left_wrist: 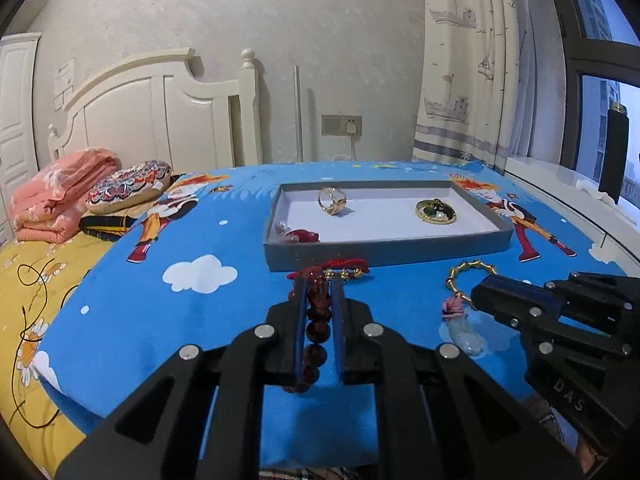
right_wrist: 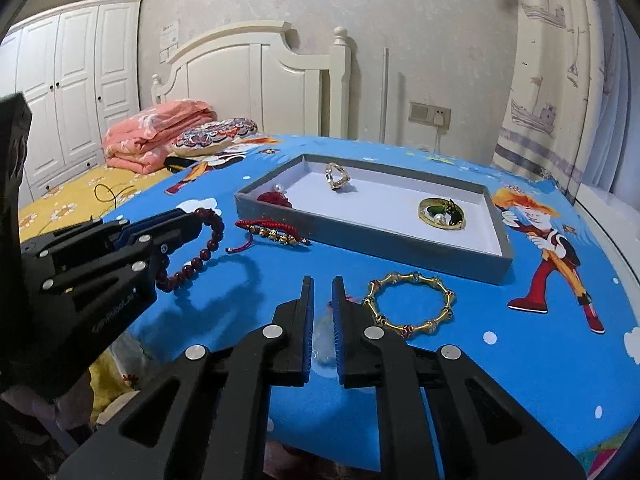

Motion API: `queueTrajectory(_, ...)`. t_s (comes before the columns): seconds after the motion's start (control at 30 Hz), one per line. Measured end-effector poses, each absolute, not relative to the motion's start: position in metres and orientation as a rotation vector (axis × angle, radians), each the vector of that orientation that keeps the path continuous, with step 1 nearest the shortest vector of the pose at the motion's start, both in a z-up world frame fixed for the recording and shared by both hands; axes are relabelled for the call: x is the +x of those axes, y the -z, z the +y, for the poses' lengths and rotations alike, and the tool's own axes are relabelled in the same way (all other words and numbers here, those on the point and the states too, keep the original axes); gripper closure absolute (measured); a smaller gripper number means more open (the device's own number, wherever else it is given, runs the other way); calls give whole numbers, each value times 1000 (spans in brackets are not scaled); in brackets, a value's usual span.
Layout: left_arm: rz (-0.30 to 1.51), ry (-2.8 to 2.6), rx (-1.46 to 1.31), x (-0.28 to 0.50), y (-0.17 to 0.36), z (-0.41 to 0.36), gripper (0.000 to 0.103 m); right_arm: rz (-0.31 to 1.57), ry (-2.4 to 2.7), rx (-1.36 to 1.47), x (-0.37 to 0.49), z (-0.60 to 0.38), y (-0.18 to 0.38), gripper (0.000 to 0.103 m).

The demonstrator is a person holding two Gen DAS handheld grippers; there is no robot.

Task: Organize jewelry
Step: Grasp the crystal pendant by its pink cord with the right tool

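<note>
Two hand-held grippers sit nearest you, one in each hand. Your left hand-held gripper (left_wrist: 319, 312) is clenched on one dark red bead bracelet (right_wrist: 200, 254); its beads run between the blue pads, and in the right wrist view the loop hangs from the fingertips just above the blue cartoon cloth (left_wrist: 200, 320) on the table. Your right hand-held gripper (right_wrist: 322, 312) has its jaws drawn close together over one clear, pale pendant (left_wrist: 466, 334) with a pink knot at its top. The pendant lies between the fingers, but you cannot tell whether the pads actually press on it.

Just beside the right fingers lies one gold bamboo-style bangle (right_wrist: 410, 304), flat on the cloth and apart from the pendant. A little further on, one red woven cord bracelet with gold beads (right_wrist: 272, 232) rests on the cloth near the front wall of one shallow grey tray (right_wrist: 360, 240).

Three pieces are already in the tray's white interior. One red item (right_wrist: 276, 199) sits in the near left corner with a small pearl beside it, one gold ring (right_wrist: 336, 176) stands toward the back, and one round gold piece with green stones and a pearl (right_wrist: 442, 212) lies at the right end.

Beyond the table stands one bed with a white headboard (right_wrist: 256, 68), one folded pink blanket (right_wrist: 156, 132) and one patterned cushion (right_wrist: 216, 136).
</note>
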State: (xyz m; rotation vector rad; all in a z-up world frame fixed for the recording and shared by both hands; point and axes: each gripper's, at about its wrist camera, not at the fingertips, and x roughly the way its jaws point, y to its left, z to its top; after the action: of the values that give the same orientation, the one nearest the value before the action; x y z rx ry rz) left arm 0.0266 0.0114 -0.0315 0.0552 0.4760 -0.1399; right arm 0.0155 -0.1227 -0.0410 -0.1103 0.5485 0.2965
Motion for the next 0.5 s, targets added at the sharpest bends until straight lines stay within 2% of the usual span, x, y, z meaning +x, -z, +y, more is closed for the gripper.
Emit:
queueTrajectory(0.23, 549, 134, 65, 41, 57, 11, 92, 633, -275, -28, 32, -148, 61, 89)
queueTrajectory(0.37, 559, 140, 54, 43, 62, 13, 92, 633, -286, -44, 28, -144, 62, 76)
queueTrajectory(0.5, 531, 139, 74, 35, 57, 11, 92, 641, -301, -74, 29, -131, 66, 76)
